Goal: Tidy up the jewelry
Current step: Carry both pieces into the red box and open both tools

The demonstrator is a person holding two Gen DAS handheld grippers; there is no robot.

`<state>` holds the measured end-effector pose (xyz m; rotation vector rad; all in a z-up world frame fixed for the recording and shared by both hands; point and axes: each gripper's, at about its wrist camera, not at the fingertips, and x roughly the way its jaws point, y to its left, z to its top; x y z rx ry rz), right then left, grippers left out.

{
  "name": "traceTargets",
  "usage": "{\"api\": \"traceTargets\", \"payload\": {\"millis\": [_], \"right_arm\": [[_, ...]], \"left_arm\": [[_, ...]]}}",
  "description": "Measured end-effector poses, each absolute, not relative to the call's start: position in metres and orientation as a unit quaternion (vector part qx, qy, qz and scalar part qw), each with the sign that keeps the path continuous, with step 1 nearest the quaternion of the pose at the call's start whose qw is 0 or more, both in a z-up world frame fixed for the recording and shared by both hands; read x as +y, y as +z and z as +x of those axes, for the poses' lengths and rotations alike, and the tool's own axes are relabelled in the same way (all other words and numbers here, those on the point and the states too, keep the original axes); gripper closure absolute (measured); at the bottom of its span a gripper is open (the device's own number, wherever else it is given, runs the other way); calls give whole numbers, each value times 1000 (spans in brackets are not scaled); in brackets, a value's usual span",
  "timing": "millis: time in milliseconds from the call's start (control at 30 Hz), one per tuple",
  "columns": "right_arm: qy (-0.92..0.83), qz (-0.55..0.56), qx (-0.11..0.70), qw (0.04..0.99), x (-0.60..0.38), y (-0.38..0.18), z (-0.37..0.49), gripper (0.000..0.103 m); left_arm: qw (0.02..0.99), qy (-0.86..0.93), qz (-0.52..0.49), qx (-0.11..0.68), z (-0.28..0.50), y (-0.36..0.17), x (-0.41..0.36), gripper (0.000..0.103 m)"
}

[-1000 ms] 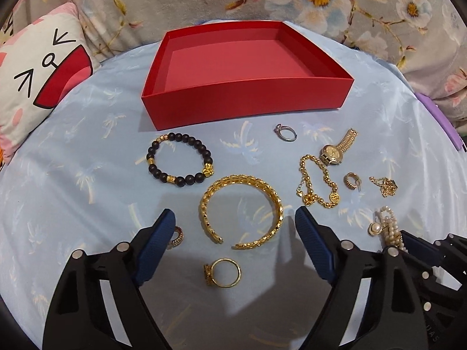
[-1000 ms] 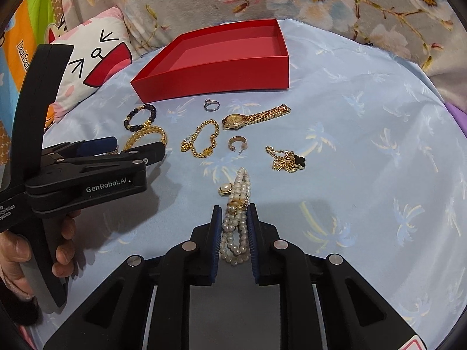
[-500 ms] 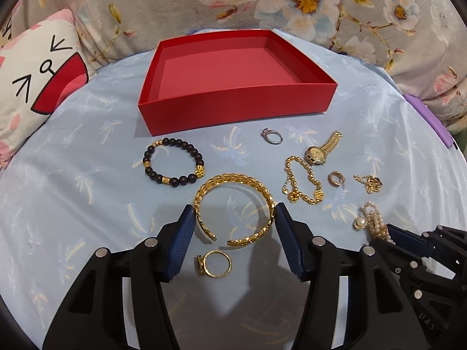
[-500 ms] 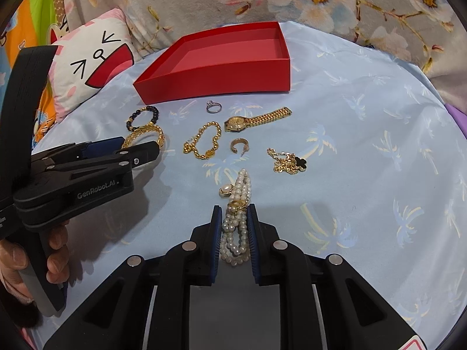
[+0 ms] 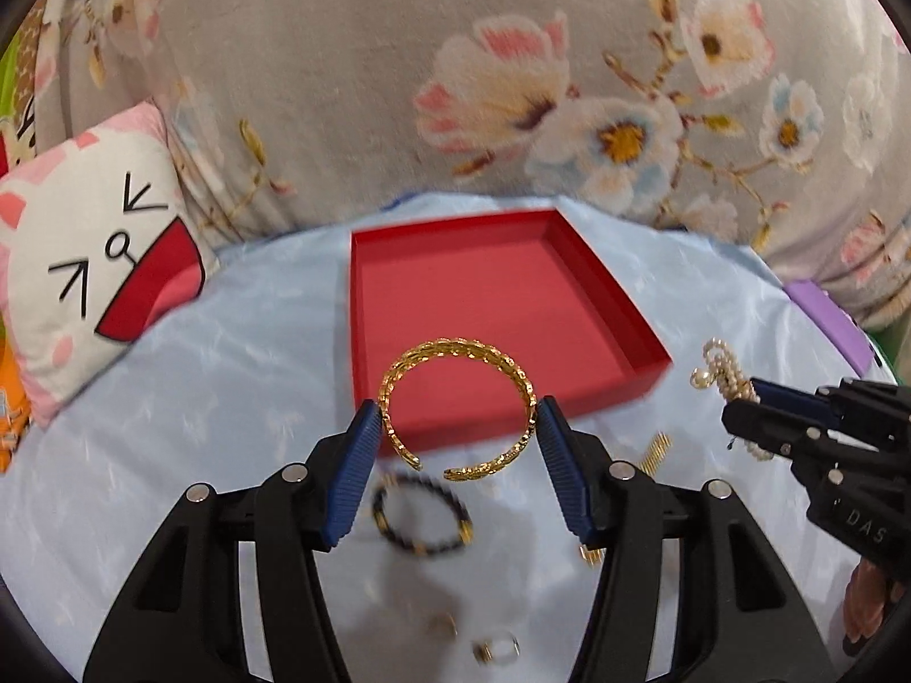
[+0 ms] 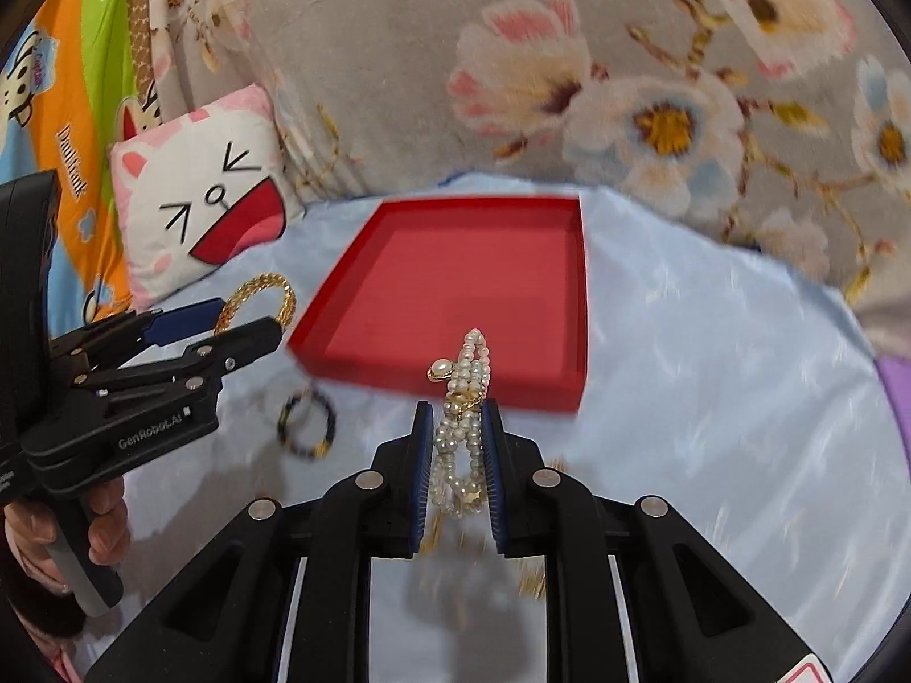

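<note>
Red tray (image 5: 603,307) on blue sheet (image 5: 228,375), nothing inside. My left tool (image 5: 458,424) clamps gold cuff bangle (image 5: 455,407) above tray's near wall. My right tool (image 6: 455,438), narrow, pinches pearl bracelet (image 6: 464,398) aloft. Beaded bracelet (image 5: 421,518) lies below.

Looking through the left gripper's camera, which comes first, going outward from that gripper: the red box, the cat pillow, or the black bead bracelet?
1. Black bead bracelet, just below its fingers.
2. Red box, straight ahead.
3. Cat pillow, far left.
</note>
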<state>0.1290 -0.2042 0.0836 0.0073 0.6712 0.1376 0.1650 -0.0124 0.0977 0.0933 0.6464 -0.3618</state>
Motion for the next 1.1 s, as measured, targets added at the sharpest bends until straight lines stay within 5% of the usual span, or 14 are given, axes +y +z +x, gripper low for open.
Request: {"api": "traceTargets", "payload": {"millis": [333, 667, 767, 1100], "right_arm": [[28, 7, 369, 929, -218, 85, 299, 87], [5, 19, 422, 907, -225, 50, 376, 85], [-9, 10, 407, 913, -227, 54, 373, 68], [17, 10, 327, 945, -249, 89, 255, 54]], "left_arm": [[916, -142, 41, 372, 319, 77, -42, 48], [896, -135, 54, 420, 385, 45, -77, 48], [899, -112, 47, 420, 387, 41, -74, 31], [940, -95, 52, 324, 302, 91, -34, 10]]}}
